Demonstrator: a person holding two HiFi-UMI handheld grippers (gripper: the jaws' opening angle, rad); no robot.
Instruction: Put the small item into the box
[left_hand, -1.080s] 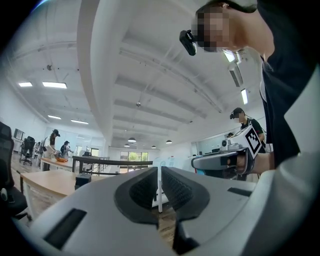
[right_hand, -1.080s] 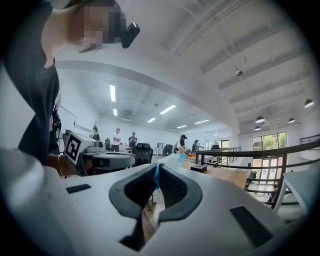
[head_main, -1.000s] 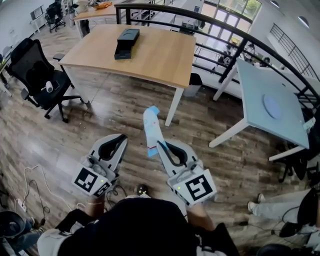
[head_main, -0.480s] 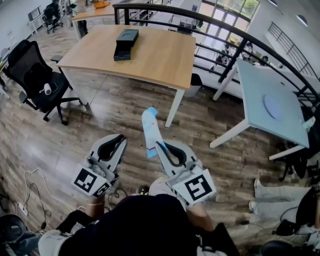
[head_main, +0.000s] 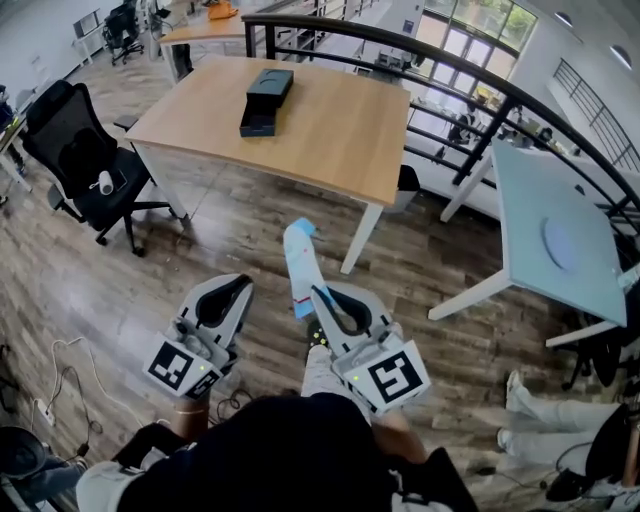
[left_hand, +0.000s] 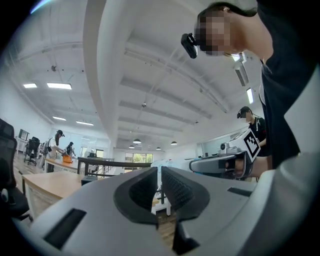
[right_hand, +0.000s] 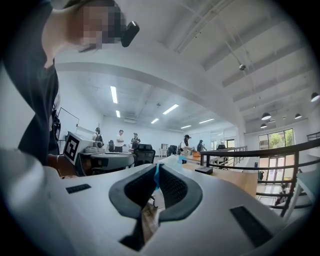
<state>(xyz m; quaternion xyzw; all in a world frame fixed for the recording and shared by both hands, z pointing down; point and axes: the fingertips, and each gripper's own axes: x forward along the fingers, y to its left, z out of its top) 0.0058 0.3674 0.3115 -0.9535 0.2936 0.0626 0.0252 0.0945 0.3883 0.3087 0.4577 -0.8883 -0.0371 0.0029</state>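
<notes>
A dark open box (head_main: 265, 100) lies on the far wooden table (head_main: 330, 125). In the head view my right gripper (head_main: 314, 292) is shut on the small item (head_main: 298, 262), a long white packet with a blue tip that sticks up past the jaws. The right gripper view shows a blue edge of the item (right_hand: 157, 174) pinched between the ribbed pads, with the box (right_hand: 204, 170) far ahead on the table. My left gripper (head_main: 244, 283) hovers beside it over the floor, shut with nothing in it. In its own view the left gripper (left_hand: 159, 172) has its jaws pressed together.
A black office chair (head_main: 85, 160) stands left of the table. A pale blue table (head_main: 555, 230) and a curved black railing (head_main: 480, 95) are to the right. Cables (head_main: 60, 370) lie on the wood floor at lower left. Someone's legs (head_main: 535, 410) show at lower right. Several people stand far off.
The table and box have drifted slightly right and nearer in the head view. A foot now shows between the grippers. Both grippers keep their pose and the item stays held.
</notes>
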